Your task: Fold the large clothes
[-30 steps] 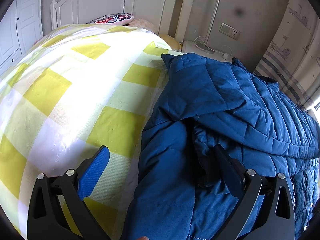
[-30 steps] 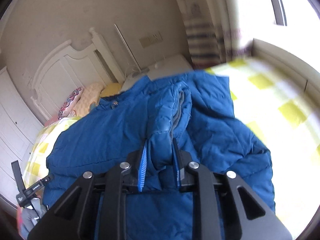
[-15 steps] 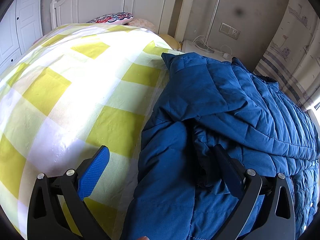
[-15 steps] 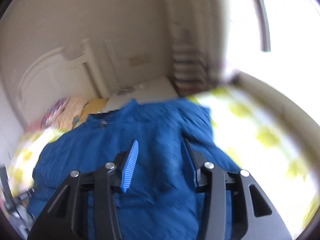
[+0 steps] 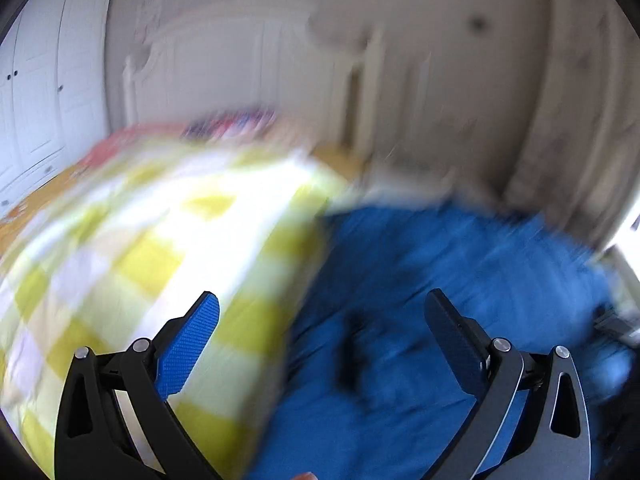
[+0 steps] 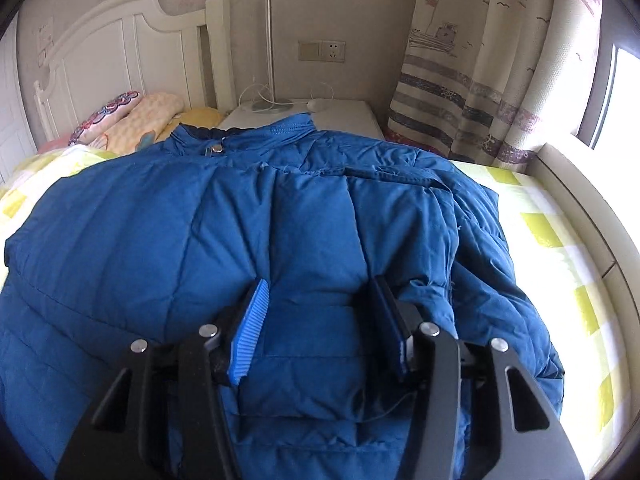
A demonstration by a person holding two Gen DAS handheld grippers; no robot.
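Blue padded jacket (image 6: 304, 216): laid flat on the bed (image 6: 560, 240), over the yellow-and-white checked cover, collar toward the headboard (image 6: 120, 52).

Progress, judged from the right wrist view: one sleeve (image 6: 316, 280) is seen folded in across the body of the jacket, cuff end nearest the camera. The far side of the jacket, toward the window, is bunched and not yet squared. The fold across the length is judged still to be made, so the task is taken as partly done.

Right gripper (image 6: 320, 320): fingers have just been opening and stand about half apart, straddling the folded sleeve. No pressing on the cloth is seen, so the sleeve is read as released.

Left gripper (image 5: 320, 340): fingers wide apart, nothing between them. The view is heavily blurred; the jacket's edge lies below and ahead, with bare cover beside it.

Containers: none are seen. Beyond the jacket's collar, pillows (image 6: 132, 120) lie against the headboard, and a white bedside cabinet (image 6: 344, 116) carries a lamp base and cables.
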